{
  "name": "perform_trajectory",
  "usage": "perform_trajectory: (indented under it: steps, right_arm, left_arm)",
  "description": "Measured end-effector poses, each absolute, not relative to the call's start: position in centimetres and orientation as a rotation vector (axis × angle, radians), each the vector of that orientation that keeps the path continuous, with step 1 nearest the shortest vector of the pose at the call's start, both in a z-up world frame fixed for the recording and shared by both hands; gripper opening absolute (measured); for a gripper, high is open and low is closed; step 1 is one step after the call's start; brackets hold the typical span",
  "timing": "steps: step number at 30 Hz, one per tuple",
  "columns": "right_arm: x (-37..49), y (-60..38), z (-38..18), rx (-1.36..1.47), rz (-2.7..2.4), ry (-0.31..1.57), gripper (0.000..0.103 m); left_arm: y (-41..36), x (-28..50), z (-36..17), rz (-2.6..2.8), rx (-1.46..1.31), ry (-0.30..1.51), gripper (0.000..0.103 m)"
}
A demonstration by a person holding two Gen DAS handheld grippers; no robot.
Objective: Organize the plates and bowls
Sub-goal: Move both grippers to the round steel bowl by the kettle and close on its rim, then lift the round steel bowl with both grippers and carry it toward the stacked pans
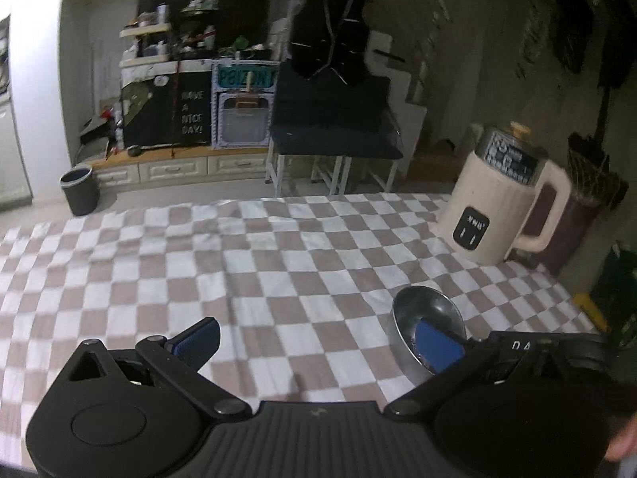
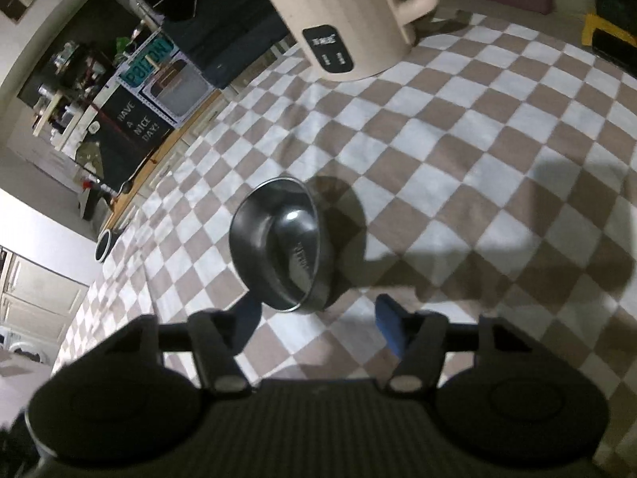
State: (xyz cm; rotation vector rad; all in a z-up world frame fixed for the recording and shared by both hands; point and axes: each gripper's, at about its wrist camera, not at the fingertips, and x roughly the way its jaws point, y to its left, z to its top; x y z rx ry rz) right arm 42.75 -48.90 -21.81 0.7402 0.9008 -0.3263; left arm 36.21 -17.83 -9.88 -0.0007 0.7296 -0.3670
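A single steel bowl (image 1: 414,310) (image 2: 274,239) stands upright on the brown-and-white checked cloth (image 1: 278,271). My left gripper (image 1: 318,342) is open wide. Its right blue pad (image 1: 438,346) overlaps the bowl's inside in the left wrist view, and I cannot tell whether it touches. Its left pad hangs over bare cloth. In the right wrist view my right gripper (image 2: 318,322) is open just short of the bowl. Its left fingertip (image 2: 247,318) lies close to the bowl's near rim, and nothing is between the pads. No plates are in view.
A cream jug-shaped appliance with a handle (image 1: 501,207) (image 2: 342,20) stands at the table's far right. Past the far edge are a white stand with dark fabric (image 1: 334,127), a dark bin on the floor (image 1: 79,189) and cluttered shelves. A yellow-edged box (image 2: 609,36) lies off the right side.
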Motion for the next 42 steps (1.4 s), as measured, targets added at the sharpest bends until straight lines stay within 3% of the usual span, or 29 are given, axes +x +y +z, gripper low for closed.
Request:
perform_trajectory:
  steps: [11,15,23,38,41,42]
  right_arm:
    - [44.9,-49.0,-22.7,0.716,-0.321,0.95,0.037]
    - [45.3,-48.6,-22.2,0.607,-0.272,0.949,0.014]
    - [46.2,-49.0,-21.3,0.446,-0.202,0.904,0.004]
    - [47.6,-45.1,-21.3,0.267,0.101,0.964,0.004]
    - [47.4,-44.6,-21.2,0.231,0.099,0.959,0.004]
    - [47.3,-44.6,-21.2,0.217,0.092,0.955,0.004]
  left_arm:
    - [-20.7,38.9,-12.8,-0.415,0.026,0.757,0.101]
    - [-20.7,39.8,-13.5,-0.415,0.0,0.775,0.096]
    - [-20.4,41.4,-14.9,-0.411,-0.07,0.818,0.091]
    - [-19.1,42.9,-16.0,-0.338,-0.051,0.831,0.062]
    - [-18.9,43.4,-16.5,-0.331,-0.058,0.856,0.048]
    - [-18.9,43.5,-16.7,-0.33,-0.057,0.865,0.038]
